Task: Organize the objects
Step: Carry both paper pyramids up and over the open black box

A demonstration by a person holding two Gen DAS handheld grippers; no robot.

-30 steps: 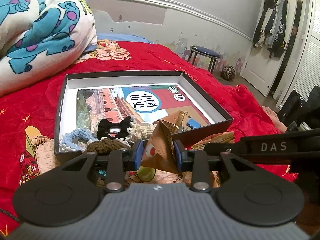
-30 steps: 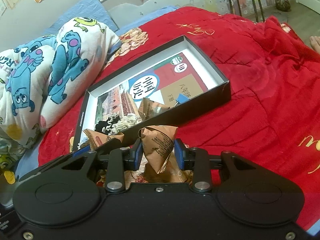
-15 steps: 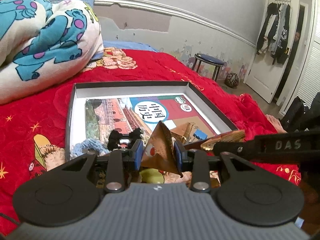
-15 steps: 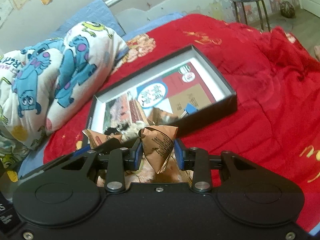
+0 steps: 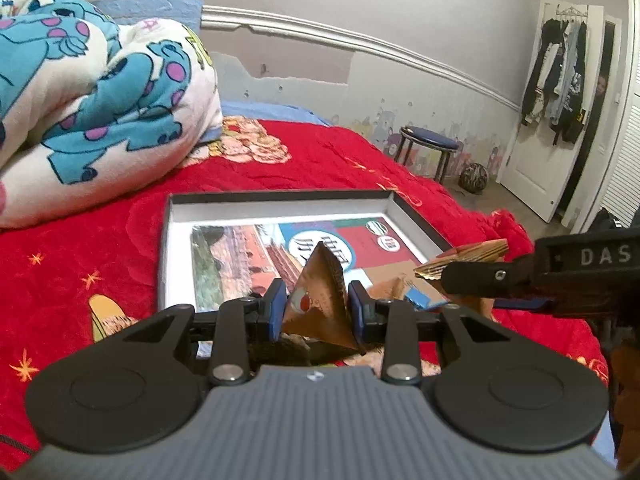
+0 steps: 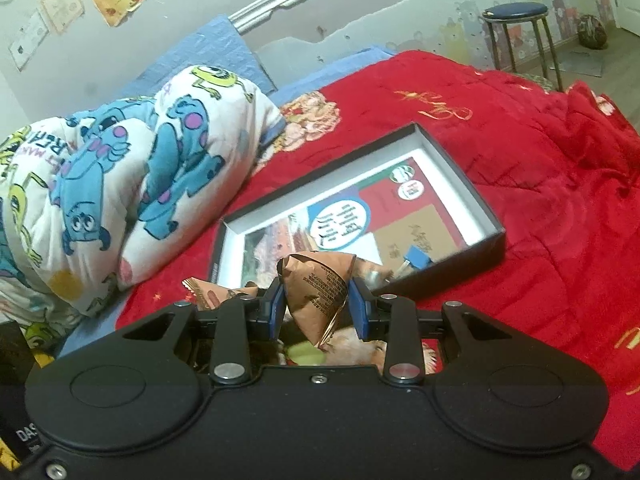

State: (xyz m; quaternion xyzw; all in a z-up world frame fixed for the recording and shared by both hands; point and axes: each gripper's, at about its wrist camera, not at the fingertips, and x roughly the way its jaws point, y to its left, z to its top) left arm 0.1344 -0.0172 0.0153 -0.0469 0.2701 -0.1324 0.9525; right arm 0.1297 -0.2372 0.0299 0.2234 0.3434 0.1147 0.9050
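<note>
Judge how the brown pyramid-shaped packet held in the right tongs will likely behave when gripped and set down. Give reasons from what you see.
The brown packet looks like thin crinkled wrapper, so it probably dents rather than resists. The right tongs hold it by squeezing its sides, suggesting it is light. Its pointed shape may tip onto a face when released in the box.

"DAS" is printed on the right hand-held gripper [image 5: 472, 280].

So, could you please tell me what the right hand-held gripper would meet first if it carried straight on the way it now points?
Most likely the shallow black box on the red bedspread: the right hand-held gripper, shut on a brown packet, aims down at its near wall, though depth is uncertain.
</note>
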